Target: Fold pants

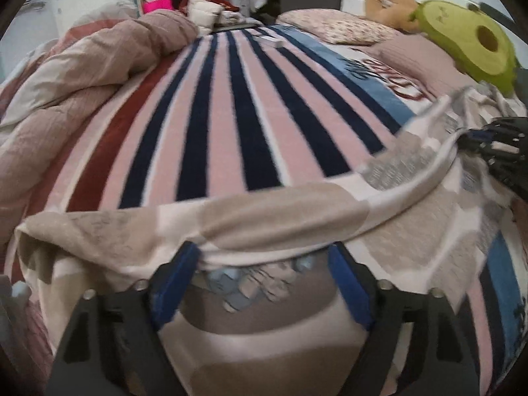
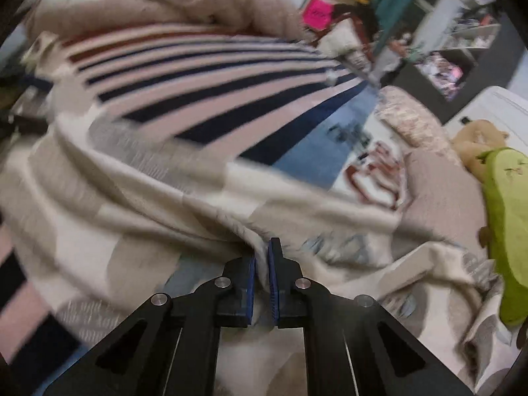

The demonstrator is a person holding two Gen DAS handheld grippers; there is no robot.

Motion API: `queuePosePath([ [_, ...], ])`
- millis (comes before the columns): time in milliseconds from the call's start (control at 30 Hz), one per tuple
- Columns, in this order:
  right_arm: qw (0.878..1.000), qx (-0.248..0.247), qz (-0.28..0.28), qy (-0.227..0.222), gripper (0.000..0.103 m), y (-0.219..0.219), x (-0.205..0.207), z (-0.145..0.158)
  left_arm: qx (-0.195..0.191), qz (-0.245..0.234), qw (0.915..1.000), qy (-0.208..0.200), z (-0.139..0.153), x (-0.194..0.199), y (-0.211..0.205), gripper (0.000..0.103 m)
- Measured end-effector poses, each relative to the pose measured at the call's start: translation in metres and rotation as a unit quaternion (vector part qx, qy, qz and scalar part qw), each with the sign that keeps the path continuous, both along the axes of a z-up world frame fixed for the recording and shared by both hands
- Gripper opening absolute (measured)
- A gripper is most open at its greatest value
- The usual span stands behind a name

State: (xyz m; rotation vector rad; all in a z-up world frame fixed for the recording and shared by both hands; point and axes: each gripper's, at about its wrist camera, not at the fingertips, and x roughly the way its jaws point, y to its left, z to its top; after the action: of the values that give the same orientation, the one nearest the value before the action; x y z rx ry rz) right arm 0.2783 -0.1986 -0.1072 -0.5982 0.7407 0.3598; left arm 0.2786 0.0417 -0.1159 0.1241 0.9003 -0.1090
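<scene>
The pants [image 1: 264, 224], soft fabric in beige, white and grey patches, lie stretched across the near part of the bed. My left gripper [image 1: 264, 254] is at their near edge with its blue pads [image 1: 178, 277] wide apart. A fold of the fabric drapes over the fingertips and sags between them. The right wrist view is blurred. There the pants [image 2: 148, 198] run off to the left, and my right gripper [image 2: 262, 250] is shut on a pinched ridge of the cloth. The right gripper [image 1: 475, 138] also shows at the right edge of the left wrist view, holding the raised far end.
A striped blanket [image 1: 231, 105] in pink, navy and dark red covers the bed. A bunched beige duvet [image 1: 82, 76] lies on the left. Pillows [image 1: 336, 26], a green avocado plush [image 1: 468, 46] and a tan bear plush [image 1: 386, 3] sit at the head. A small white object [image 1: 270, 40] rests on the far blanket.
</scene>
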Motion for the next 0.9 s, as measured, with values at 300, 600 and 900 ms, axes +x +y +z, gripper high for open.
queuePosePath([
  [300,0.998,0.019,-0.048,-0.038,0.010,0.014,0.058,0.013,0.039,0.108,0.9921,-0.049,-0.001,0.036,0.033,0.078],
  [600,0.992,0.122,-0.035,0.000,0.058,0.001,0.013,0.036,-0.072,0.097,0.9893,-0.082,0.065,-0.032,0.052,0.092],
  [900,0.972,0.233,-0.005,0.043,0.059,-0.005,-0.085,0.031,-0.200,0.143,0.9693,-0.003,0.027,-0.116,0.052,0.092],
])
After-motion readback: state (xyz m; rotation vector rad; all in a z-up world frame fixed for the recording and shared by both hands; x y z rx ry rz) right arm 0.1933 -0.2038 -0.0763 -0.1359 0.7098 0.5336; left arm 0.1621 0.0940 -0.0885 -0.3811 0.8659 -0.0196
